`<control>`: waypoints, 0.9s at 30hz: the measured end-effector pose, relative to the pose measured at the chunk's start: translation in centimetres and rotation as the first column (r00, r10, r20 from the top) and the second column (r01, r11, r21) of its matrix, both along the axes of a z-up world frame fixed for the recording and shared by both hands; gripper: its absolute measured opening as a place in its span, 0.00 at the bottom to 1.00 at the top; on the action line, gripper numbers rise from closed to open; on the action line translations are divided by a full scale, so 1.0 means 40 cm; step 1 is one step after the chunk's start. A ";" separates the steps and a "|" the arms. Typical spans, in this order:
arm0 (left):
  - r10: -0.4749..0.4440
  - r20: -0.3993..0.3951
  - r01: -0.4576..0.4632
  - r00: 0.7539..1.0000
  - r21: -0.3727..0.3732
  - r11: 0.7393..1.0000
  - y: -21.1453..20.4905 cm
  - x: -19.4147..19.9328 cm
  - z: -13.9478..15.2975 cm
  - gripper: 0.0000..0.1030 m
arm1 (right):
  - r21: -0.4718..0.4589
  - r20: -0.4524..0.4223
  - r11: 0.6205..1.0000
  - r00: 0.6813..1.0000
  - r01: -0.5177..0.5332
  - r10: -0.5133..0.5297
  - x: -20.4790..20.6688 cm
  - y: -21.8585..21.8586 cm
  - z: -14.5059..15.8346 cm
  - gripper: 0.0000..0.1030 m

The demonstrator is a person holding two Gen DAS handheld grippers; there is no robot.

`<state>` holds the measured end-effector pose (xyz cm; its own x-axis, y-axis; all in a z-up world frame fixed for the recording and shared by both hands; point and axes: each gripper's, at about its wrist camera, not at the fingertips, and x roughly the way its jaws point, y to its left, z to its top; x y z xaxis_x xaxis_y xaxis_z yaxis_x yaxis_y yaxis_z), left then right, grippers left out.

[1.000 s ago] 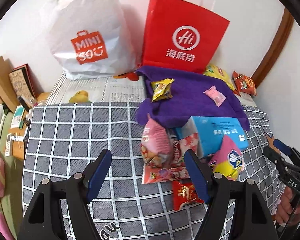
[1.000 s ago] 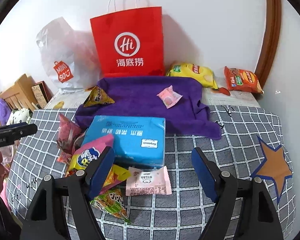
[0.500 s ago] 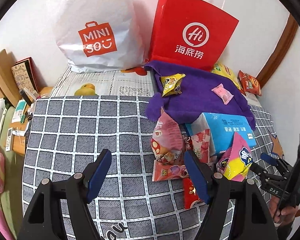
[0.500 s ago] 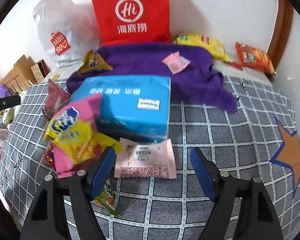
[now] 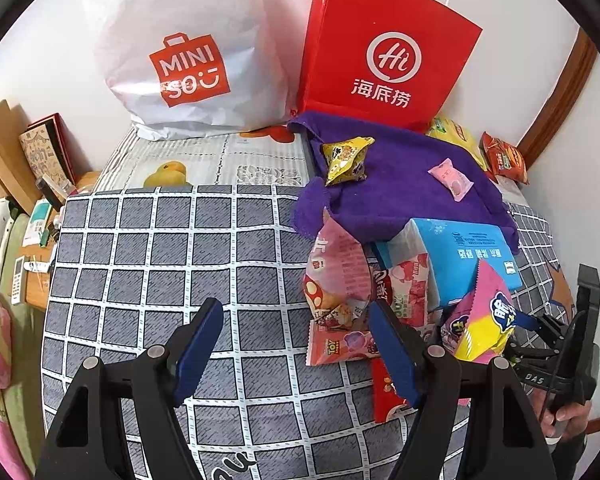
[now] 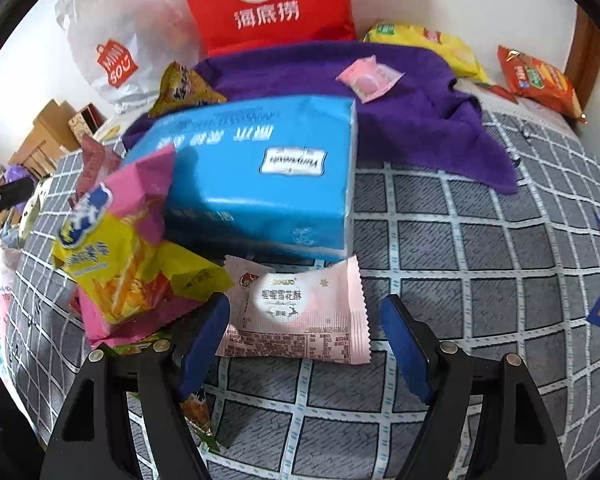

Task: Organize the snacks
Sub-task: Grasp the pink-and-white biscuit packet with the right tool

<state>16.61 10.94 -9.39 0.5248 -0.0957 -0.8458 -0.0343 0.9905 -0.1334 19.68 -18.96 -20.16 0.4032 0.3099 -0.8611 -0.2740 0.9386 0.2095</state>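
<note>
A pile of snack packets lies on a grey checked cloth (image 5: 148, 280). My right gripper (image 6: 304, 340) stands open low over a pale pink nougat packet (image 6: 296, 312), whose near end sits between the blue pads without contact. Behind it lie a blue tissue pack (image 6: 260, 176) and a pink-and-yellow chip bag (image 6: 116, 256). My left gripper (image 5: 296, 340) is open over bare cloth, left of a pink mushroom-print bag (image 5: 336, 276) and a Toy Story packet (image 5: 340, 348). The right gripper (image 5: 540, 344) shows at the left wrist view's right edge, held by a hand (image 5: 560, 420).
A purple towel (image 6: 400, 100) behind the pile holds a gold packet (image 5: 346, 158) and a small pink sweet (image 6: 368, 78). A red paper bag (image 5: 384, 52) and a white plastic bag (image 5: 188, 52) stand against the wall. Yellow (image 6: 432, 46) and orange (image 6: 540, 80) crisp bags lie far right.
My right gripper has sunk and tilted down toward the pale pink packet, which now sits large between its fingers. The left gripper has barely moved.
</note>
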 end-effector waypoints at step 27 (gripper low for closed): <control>0.006 -0.034 -0.007 0.999 -0.026 1.000 -0.017 0.023 -0.045 0.71 | -0.070 0.113 0.997 0.993 0.020 -0.012 -0.060 -0.067 -0.004 0.39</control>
